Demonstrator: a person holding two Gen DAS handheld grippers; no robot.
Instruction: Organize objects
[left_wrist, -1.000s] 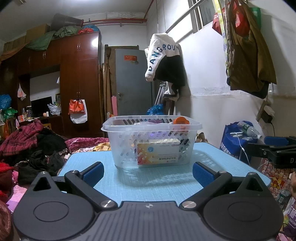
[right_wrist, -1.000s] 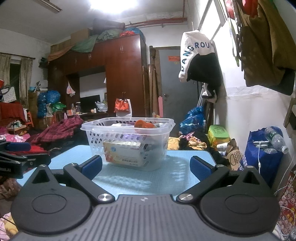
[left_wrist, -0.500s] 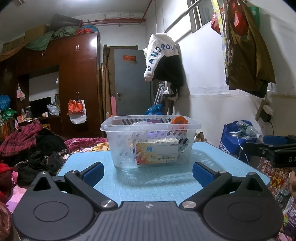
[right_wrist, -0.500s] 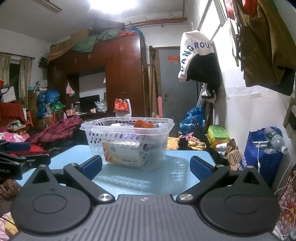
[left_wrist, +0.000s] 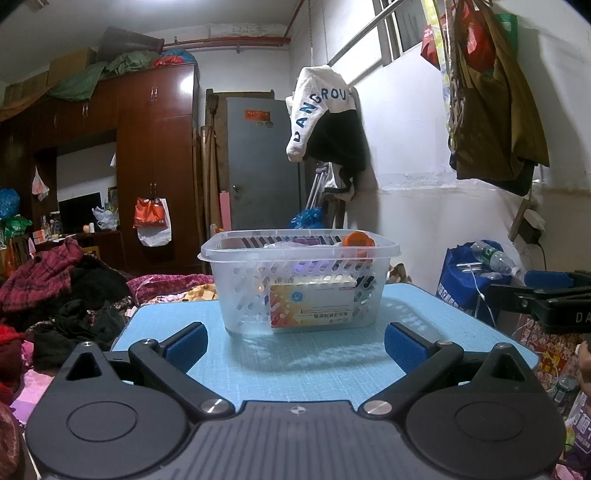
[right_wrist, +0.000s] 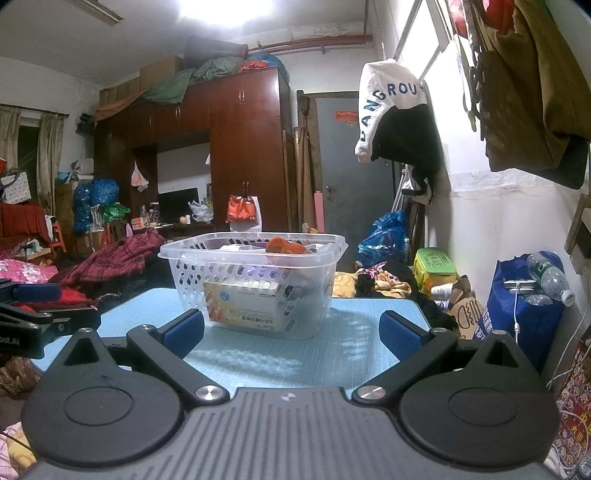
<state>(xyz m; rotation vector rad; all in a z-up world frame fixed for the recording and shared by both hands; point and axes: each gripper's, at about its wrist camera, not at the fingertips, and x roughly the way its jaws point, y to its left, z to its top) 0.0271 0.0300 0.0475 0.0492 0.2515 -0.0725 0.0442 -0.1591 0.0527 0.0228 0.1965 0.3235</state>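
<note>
Left hand-held gripper (left_wrist: 293, 345): black ribbed body, blue pads (left_wrist: 184, 345), silver screws.

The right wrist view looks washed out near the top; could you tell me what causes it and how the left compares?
Right wrist view: a ceiling light blows out the top edge. Left wrist view: no lamp in frame, only a sheen on the wardrobe.

Translucent glossy plastic basket (left_wrist: 300, 254) on matt gridded mat (left_wrist: 332, 362).
</note>
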